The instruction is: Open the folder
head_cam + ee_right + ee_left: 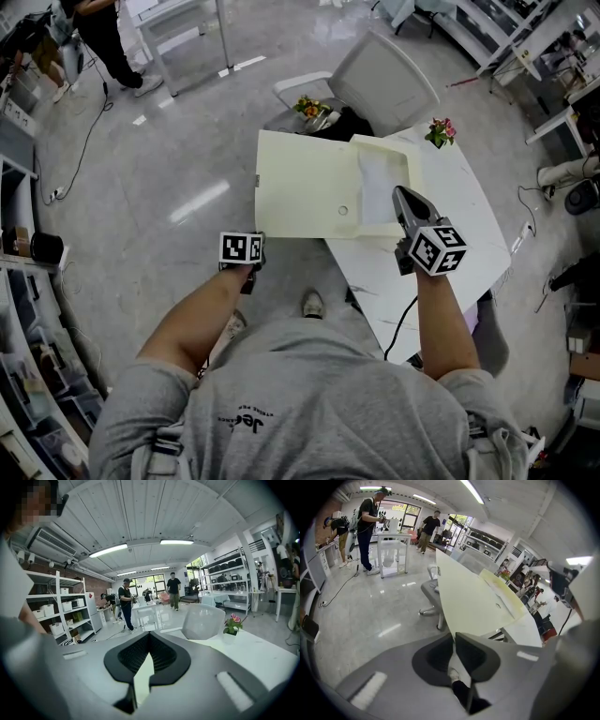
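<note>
A pale yellow folder (305,183) lies open, its right panel on the white table (464,220) and its big cover jutting out past the table's left edge. My left gripper (256,239) is shut on the cover's near left corner. In the left gripper view the cover (471,602) runs from the jaws (453,634) up into the room. My right gripper (399,194) is shut, its tips over the folder's right panel by the inner pocket. In the right gripper view (149,634) a yellow strip shows under the closed tips. Whether they touch the folder I cannot tell.
A white chair (386,80) stands behind the table. A pot of pink flowers (440,132) sits at the table's far edge, and yellow flowers (310,107) beside the chair. People stand far off at the upper left (108,42). Shelves line the left wall.
</note>
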Motion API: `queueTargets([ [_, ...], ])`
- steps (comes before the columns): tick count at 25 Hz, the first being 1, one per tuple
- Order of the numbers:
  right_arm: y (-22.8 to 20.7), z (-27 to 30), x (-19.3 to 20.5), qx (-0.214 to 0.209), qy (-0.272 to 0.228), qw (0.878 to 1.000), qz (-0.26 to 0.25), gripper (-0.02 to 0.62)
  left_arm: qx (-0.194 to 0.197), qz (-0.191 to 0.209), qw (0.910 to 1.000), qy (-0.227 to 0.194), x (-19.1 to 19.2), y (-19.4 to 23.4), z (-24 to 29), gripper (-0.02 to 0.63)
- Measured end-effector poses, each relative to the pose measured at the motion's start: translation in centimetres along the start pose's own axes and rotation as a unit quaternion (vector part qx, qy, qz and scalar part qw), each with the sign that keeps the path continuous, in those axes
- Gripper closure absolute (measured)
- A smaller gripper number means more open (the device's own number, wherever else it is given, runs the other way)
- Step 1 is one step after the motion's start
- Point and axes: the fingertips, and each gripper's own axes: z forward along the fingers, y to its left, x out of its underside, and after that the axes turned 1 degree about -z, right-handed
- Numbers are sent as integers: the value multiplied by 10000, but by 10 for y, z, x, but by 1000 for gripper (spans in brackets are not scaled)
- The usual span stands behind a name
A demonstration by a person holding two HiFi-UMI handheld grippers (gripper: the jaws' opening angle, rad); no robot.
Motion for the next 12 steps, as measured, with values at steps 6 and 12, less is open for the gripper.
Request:
queueTargets([
  [6, 2, 1, -2, -19, 4, 10000, -56, 594, -4, 42, 10000, -1, 0, 0, -1, 531],
  [12, 2, 1, -2, -36, 24, 10000, -81, 594, -18, 67, 10000, 3, -2, 0, -3, 531],
])
